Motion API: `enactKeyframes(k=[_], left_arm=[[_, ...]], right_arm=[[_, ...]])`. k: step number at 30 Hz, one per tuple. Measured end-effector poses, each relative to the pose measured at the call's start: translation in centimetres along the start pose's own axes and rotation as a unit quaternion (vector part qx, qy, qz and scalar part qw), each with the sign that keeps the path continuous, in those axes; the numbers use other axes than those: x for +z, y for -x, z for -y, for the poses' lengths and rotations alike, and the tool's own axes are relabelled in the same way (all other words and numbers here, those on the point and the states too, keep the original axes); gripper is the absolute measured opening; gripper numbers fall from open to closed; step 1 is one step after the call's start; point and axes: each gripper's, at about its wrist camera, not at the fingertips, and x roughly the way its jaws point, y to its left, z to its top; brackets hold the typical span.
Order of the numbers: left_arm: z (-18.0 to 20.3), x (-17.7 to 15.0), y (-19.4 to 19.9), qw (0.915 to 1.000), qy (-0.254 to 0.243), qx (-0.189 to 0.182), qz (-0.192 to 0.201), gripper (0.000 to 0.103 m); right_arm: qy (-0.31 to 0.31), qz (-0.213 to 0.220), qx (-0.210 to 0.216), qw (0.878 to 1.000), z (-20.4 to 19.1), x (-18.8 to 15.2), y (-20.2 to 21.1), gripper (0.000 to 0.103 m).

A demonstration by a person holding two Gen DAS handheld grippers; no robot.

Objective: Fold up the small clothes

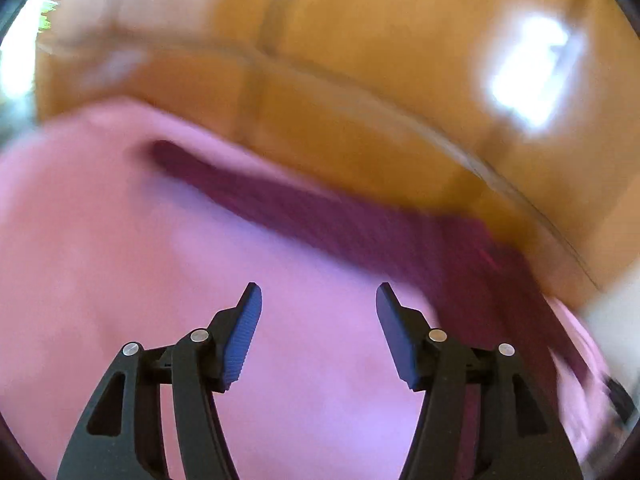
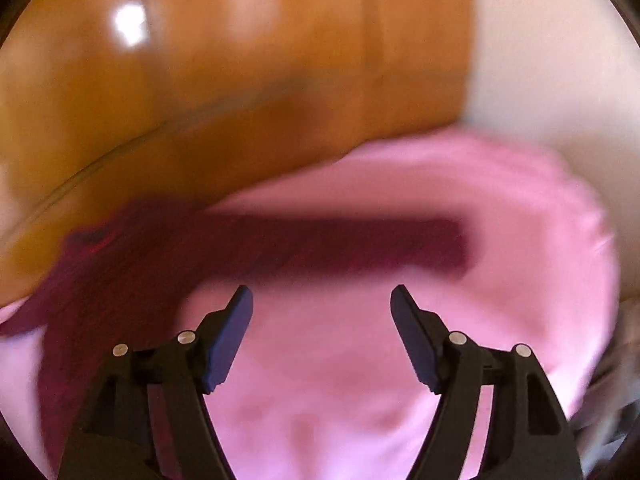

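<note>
A pink garment [image 1: 120,260] with a dark maroon band [image 1: 320,216] lies on a wooden table [image 1: 360,80]. Both views are blurred by motion. My left gripper [image 1: 319,296] is open and empty, just above the pink cloth, with the maroon band ahead and to its right. In the right wrist view the same pink garment [image 2: 440,320] fills the lower part and the maroon band [image 2: 320,244] runs across and down the left side. My right gripper [image 2: 321,298] is open and empty, just above the pink cloth below the band.
The table edge [image 1: 520,200] curves past the garment's far side, with the shiny table top [image 2: 240,80] beyond it in the right view. A pale surface [image 2: 560,80] lies at the right. Something grey and dark [image 2: 612,400] shows at the right edge.
</note>
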Motion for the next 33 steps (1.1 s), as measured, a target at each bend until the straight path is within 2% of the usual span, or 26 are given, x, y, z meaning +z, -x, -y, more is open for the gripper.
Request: enactKeyframes(k=[2, 4, 6, 9, 11, 12, 13, 14, 15, 16, 19, 22, 25, 29, 31, 32, 33], left_arm=[[1.3, -4.0, -1.0, 0.9972, -0.004, -0.058, -0.046, 0.058], [2.6, -8.2, -1.9, 0.9873, 0.015, -0.126, -0.096, 0.058], [4.0, -11.7, -2.4, 0.9771, 0.03, -0.171, -0.123, 0.058], [5.1, -14.2, -3.0, 0.9643, 0.063, -0.216, -0.14, 0.058], [6.2, -15.0, -3.1, 0.9594, 0.075, -0.234, -0.138, 0.058], [6.5, -14.7, -3.5, 0.9588, 0.076, -0.236, -0.138, 0.058], [6.6, -14.0, -4.1, 0.9572, 0.073, -0.242, -0.141, 0.042], [7.6, -14.5, -4.0, 0.9581, 0.063, -0.239, -0.145, 0.024], [8.2, -14.2, -4.0, 0.9621, 0.048, -0.225, -0.146, 0.017], [8.1, -13.5, -4.1, 0.9626, 0.049, -0.224, -0.145, 0.014], [8.0, -10.7, -2.2, 0.9666, 0.031, -0.218, -0.131, 0.012], [7.5, -7.8, 1.6, 0.9694, 0.008, -0.22, -0.108, 0.01], [6.6, -6.2, 5.3, 0.9723, -0.023, -0.208, -0.104, 0.01], [5.3, -8.0, 8.0, 0.9715, -0.045, -0.195, -0.126, 0.01], [4.7, -10.2, 8.3, 0.9735, -0.062, -0.171, -0.139, 0.014], [4.3, -11.2, 7.9, 0.9735, -0.059, -0.165, -0.147, 0.016], [3.6, -12.4, 7.4, 0.9739, -0.059, -0.16, -0.15, 0.016]], right_arm=[[0.005, -0.054, 0.078, 0.995, -1.7, -3.9, -0.5, 0.07], [0.006, -0.094, 0.124, 0.988, -2.7, -6.5, -1.1, 0.067], [0.0, -0.132, 0.164, 0.978, -3.5, -9.0, -1.8, 0.058], [-0.007, -0.167, 0.21, 0.963, -4.3, -11.5, -2.4, 0.055], [0.005, -0.167, 0.201, 0.965, -4.9, -12.3, -2.2, 0.055], [0.005, -0.167, 0.199, 0.966, -4.7, -12.3, -2.5, 0.049], [0.002, -0.168, 0.199, 0.966, -4.8, -12.3, -2.5, 0.043], [0.004, -0.169, 0.199, 0.965, -5.1, -12.2, -2.1, 0.031], [0.013, -0.168, 0.194, 0.966, -6.1, -12.4, -1.8, 0.025], [0.028, -0.164, 0.186, 0.968, -6.5, -12.1, -1.3, 0.023], [0.074, -0.135, 0.177, 0.972, -8.5, -11.1, 1.2, 0.014], [0.092, -0.096, 0.195, 0.972, -10.2, -9.1, 4.2, 0.012], [0.122, -0.074, 0.208, 0.968, -11.0, -9.3, 7.6, 0.012], [0.156, -0.098, 0.204, 0.962, -10.7, -12.7, 9.1, 0.012], [0.157, -0.125, 0.188, 0.962, -9.5, -15.4, 8.8, 0.012], [0.151, -0.136, 0.185, 0.962, -9.0, -16.4, 8.3, 0.013], [0.146, -0.142, 0.182, 0.962, -8.4, -17.3, 7.9, 0.019]])
